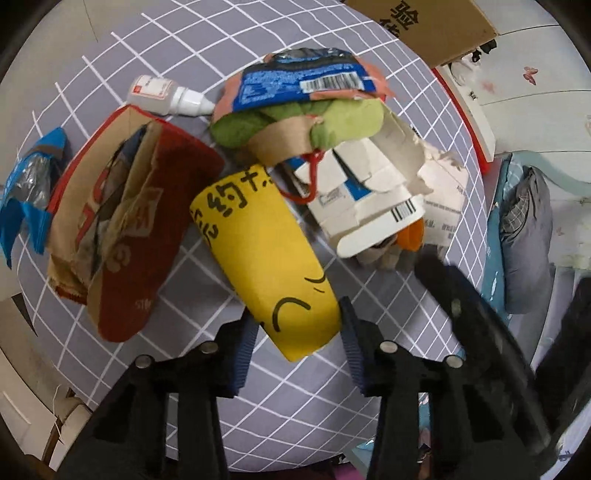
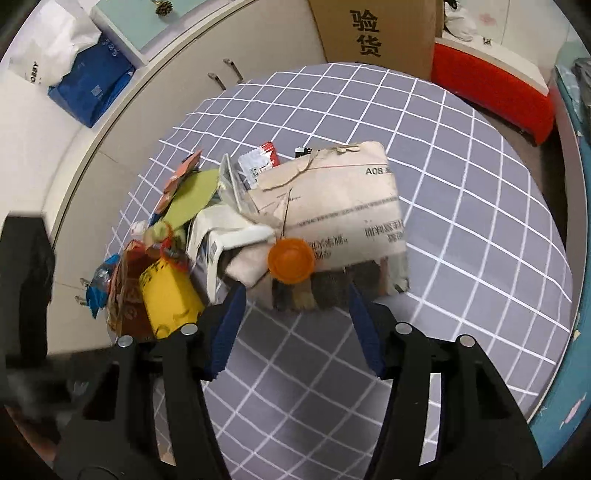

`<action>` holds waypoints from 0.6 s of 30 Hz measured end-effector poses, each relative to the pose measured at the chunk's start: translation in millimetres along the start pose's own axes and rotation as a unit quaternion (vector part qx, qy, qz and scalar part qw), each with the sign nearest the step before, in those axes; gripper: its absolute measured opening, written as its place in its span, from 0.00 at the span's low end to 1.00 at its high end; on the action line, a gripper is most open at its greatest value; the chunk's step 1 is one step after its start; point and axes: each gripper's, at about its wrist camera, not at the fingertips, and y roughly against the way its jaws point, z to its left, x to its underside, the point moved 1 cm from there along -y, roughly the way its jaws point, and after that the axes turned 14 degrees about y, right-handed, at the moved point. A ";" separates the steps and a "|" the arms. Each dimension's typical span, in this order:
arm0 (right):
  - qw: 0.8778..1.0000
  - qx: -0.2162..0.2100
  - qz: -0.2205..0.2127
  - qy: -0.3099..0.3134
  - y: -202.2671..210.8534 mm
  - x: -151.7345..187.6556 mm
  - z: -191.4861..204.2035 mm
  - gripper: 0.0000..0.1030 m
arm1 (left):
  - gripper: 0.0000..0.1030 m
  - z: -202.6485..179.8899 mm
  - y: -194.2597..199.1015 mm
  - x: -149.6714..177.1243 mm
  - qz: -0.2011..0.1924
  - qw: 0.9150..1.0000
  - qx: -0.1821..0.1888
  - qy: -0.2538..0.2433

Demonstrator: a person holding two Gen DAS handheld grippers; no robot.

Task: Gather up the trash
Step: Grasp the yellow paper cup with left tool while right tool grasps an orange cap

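Note:
A pile of trash lies on a grey grid-patterned cloth [image 1: 288,387]. In the left wrist view my left gripper [image 1: 297,325] is open with its fingers on either side of the lower end of a yellow paper cup [image 1: 266,258] lying on its side. Beside it are a red-and-brown paper bag [image 1: 125,229], a blue snack wrapper [image 1: 295,79], a white dropper bottle [image 1: 166,96] and torn white boxes [image 1: 369,199]. In the right wrist view my right gripper [image 2: 297,306] is open and empty, just in front of an orange cap [image 2: 291,260] and a torn paper parcel [image 2: 343,210].
A cardboard box [image 2: 373,33] with black characters stands at the table's far edge, next to a red seat [image 2: 491,92]. White cabinets [image 2: 110,122] run along the left. A blue crumpled wrapper [image 1: 29,199] lies at the left. Bedding [image 1: 524,236] is on the right.

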 end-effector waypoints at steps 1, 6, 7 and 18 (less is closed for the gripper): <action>1.000 0.000 0.001 0.003 -5.1 -3.0 1.0 0.54 | 0.39 1.0 0.1 1.4 -0.001 1.000 -0.001 -0.003; 1.000 -0.001 0.019 0.000 -27.0 -12.2 0.9 0.43 | 0.39 2.1 3.6 6.7 -0.019 0.999 -0.016 -0.032; 1.000 -0.001 0.019 0.000 -28.9 -12.5 0.9 0.43 | 0.39 1.8 4.0 7.5 -0.021 0.999 -0.018 -0.035; 0.999 -0.035 -0.009 -0.031 -0.1 12.8 -25.3 0.29 | 0.39 -22.1 21.3 52.3 -0.068 0.994 -0.027 -0.079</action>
